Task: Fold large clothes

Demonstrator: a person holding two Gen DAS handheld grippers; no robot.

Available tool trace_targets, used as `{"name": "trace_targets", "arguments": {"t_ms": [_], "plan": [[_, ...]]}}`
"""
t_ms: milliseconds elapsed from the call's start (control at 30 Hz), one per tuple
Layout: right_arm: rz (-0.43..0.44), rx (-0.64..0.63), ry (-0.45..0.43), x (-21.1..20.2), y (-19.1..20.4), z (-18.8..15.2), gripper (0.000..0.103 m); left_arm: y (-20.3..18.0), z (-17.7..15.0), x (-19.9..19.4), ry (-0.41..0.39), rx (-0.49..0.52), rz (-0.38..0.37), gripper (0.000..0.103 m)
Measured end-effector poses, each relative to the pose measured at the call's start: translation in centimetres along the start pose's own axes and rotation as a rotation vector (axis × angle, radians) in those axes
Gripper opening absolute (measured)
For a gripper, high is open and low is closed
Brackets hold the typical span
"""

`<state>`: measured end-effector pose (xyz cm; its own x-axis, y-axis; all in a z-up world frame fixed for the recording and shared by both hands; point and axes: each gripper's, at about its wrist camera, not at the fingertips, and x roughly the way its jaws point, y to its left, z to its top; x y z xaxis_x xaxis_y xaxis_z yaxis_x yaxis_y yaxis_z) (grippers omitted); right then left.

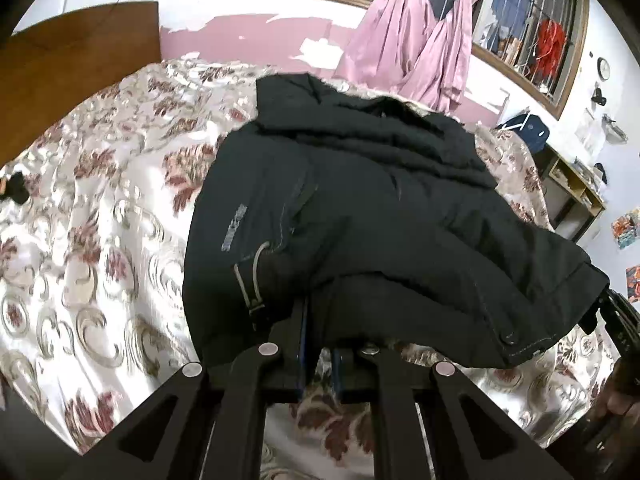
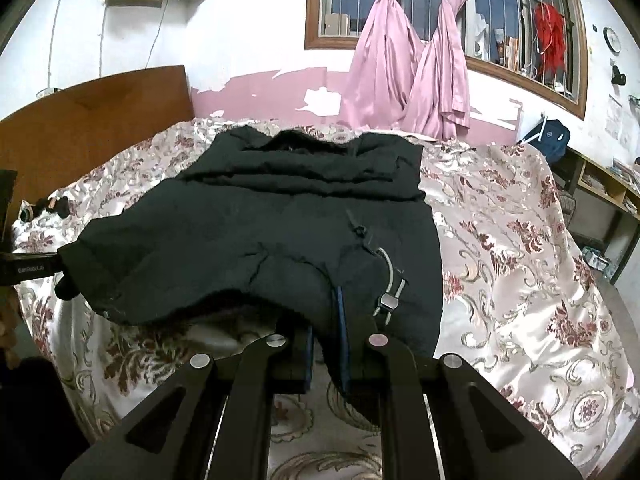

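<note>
- nearest you, your left gripper (image 1: pixel 318 344) is clamped on the near hem of the black jacket (image 1: pixel 340 200); its blue-edged fingers (image 1: pixel 303 344) run up under the cloth, which drapes over their tips.
- your right gripper (image 2: pixel 326 344) is pinched closed on the same hem near the other bottom corner; a fold of black cloth hangs down between its blue fingers (image 2: pixel 341 340).
- the hem is lifted off the bedspread (image 2: pixel 520 260); between the two grips it sags in an arc, and in the right wrist view you can see floral cloth under it.
- just beyond the right gripper a grey elastic cord with a small buckle (image 2: pixel 387 300) dangles from the jacket's front; in the left wrist view a similar cord and strap (image 1: pixel 252 284) lie just beside the left fingers.
- in the left wrist view your other gripper shows at the far right edge, at the jacket's corner; the right wrist view shows the left tool at the far left edge.
- further out, the jacket's body rests on the bed, with its collar end toward the pink wall.
- to the left stands a wooden headboard (image 2: pixel 100 120).
- farthest, pink curtains (image 2: pixel 420 80) hang knotted before a barred window (image 2: pixel 500 20).
</note>
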<state>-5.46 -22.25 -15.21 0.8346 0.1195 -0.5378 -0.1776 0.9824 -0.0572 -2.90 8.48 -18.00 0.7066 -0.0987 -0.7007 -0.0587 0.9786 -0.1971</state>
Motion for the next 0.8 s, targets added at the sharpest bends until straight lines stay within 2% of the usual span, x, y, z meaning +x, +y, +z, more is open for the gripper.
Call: {"name": "trace_targets", "arguments": {"t_ms": [200,467,633,800], "plan": [[-0.002,-0.036,-0.041,0.3,0.0,3.4,0.008,-0.3,3.9,-0.7,-0.034,0.019,-0.055,0.009],[-0.002,-0.073,-0.076,0.8,0.0,7.5,0.008,-1.2,8.4,-0.5,-0.057,0.089,-0.067,0.008],[0.002,-0.087,-0.067,1.3,0.1,9.6,0.008,-0.5,10.2,0.2,-0.034,0.006,-0.150,0.008],[0.015,-0.071,-0.045,1.8,-0.3,11.3,0.008,-0.7,11.6,0.7,-0.063,0.018,-0.146,0.008]]}}
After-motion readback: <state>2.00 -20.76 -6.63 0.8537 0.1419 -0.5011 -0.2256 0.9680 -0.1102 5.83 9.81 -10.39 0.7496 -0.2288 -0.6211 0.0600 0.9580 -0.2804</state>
